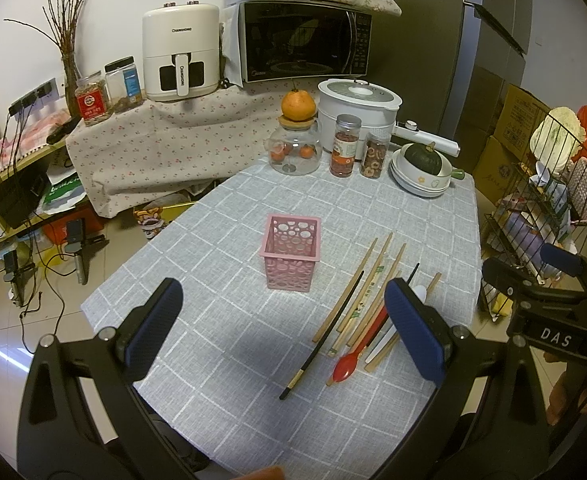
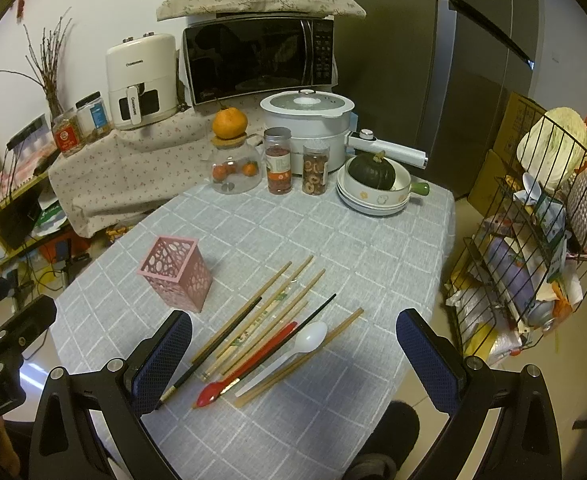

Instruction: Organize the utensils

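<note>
Both sets of tongs spread wide and empty, right gripper (image 2: 293, 356) hovering nearer, probably right over, the utensil pile (image 2: 265, 332) running near-left to far-right, pink holder (image 2: 177, 276) just far-left of it, left gripper (image 1: 283, 330) off to the left.

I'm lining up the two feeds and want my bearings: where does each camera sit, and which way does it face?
Left wrist: sits behind the open left gripper, facing the far appliances across the table; pink holder dead ahead, utensils to its right, the right gripper's body at the right edge.
Right wrist: behind the open right gripper, over the utensils; the holder is left of them, the left gripper's body at the left edge.
Shared: table, holder, utensils, microwave.
</note>
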